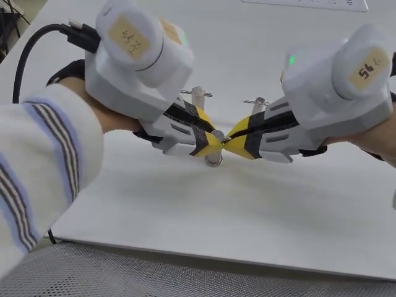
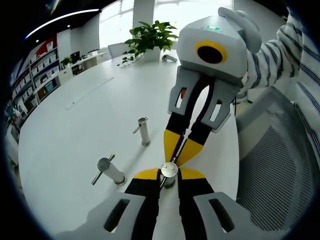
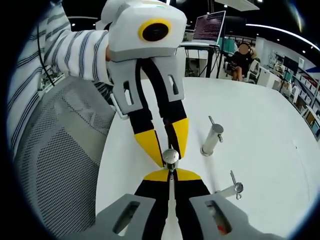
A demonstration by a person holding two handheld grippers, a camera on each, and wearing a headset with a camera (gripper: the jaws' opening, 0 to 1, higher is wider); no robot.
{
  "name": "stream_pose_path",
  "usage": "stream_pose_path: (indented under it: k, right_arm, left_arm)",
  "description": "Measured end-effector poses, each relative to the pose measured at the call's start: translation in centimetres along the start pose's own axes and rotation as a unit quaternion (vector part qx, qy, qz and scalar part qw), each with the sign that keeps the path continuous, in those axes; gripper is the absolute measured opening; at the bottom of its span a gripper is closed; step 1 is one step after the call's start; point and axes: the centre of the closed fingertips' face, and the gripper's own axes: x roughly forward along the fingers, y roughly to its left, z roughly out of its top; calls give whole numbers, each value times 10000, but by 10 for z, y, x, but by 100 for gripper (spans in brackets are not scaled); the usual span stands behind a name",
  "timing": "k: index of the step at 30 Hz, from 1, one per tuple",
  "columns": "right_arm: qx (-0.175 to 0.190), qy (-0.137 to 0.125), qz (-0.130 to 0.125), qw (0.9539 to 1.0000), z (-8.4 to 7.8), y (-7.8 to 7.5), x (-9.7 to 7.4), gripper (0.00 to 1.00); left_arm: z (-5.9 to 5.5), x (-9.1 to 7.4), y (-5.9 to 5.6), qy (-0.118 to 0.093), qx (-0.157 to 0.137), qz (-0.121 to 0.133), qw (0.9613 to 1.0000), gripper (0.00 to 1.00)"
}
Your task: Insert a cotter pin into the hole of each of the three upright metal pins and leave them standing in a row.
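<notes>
A short upright metal pin [image 1: 214, 153] stands on the white table [image 1: 247, 210] between both grippers. My left gripper [image 1: 212, 143] comes in from the left and is shut on that pin [image 2: 169, 170] near its top. From the right, my right gripper [image 1: 230, 143] meets the pin head [image 3: 170, 156]; its yellow tips [image 3: 170, 175] are pressed together on a thin cotter pin, mostly hidden. Behind stand two more metal pins [image 1: 198, 97] [image 1: 258, 105], each with a cotter pin through its top. They also appear as pins [image 2: 144, 131] [image 2: 111, 171] and pins [image 3: 212, 140] [image 3: 231, 190].
A grey mesh chair back [image 1: 124, 272] lies below the table's near edge. A black cable [image 1: 28, 52] runs off the left gripper. A long flat strip [image 2: 90, 92] lies farther out on the table, with a plant [image 2: 150, 35] beyond. A laptop [image 3: 209, 27] sits at the far side.
</notes>
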Motion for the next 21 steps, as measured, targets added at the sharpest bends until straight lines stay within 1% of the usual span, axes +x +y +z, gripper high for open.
stream_pose_path:
  k: [2, 4, 7, 9, 10, 12, 14, 16, 17, 18, 19, 20, 21]
  right_arm:
    - [49, -11, -7, 10000, 0, 0, 0, 0]
    - [47, -29, -57, 10000, 1, -2, 1, 0]
    - [14, -24, -86, 10000, 1, -3, 2, 0]
    - [6, -40, -98, 9999, 2, -3, 3, 0]
    - [-14, -57, -110, 9999, 2, -2, 3, 0]
    - [-29, -87, -99, 9999, 4, -1, 4, 0]
    - [-49, -113, -86, 9999, 4, -1, 6, 3]
    - [-111, -72, -140, 9998, 2, 1, 7, 9]
    - [-145, -51, -191, 9997, 1, 1, 8, 11]
    - [-117, -38, -247, 9996, -2, 1, 9, 13]
    - [-51, -46, -274, 9996, -3, 2, 10, 14]
    - [102, -108, -299, 9994, -5, 3, 11, 16]
    - [173, -138, -308, 9993, -5, 4, 12, 17]
  left_arm:
    - [0, 0, 1, 1, -29, 9, 10000, 9]
    - [-1, 0, 2, -8, -82, 89, 9999, 10]
    - [-1, -1, 3, -8, -92, 96, 9999, 10]
    - [-1, -1, 4, 0, -36, 107, 9999, 10]
    - [-2, -2, 5, 1, 51, 122, 9999, 10]
    - [-2, -2, 5, 1, 89, 145, 9999, 10]
    - [-2, -3, 6, -16, 174, 193, 9997, 11]
    - [0, -6, 9, -92, 358, 294, 9989, 14]
    - [3, -8, 10, -179, 520, 337, 9979, 16]
    - [8, -11, 9, -326, 689, 362, 9964, 17]
    - [7, -14, 9, -340, 584, 364, 9971, 17]
    - [9, -17, 8, -428, 486, 349, 9973, 18]
    - [11, -19, 6, -509, 452, 317, 9972, 19]
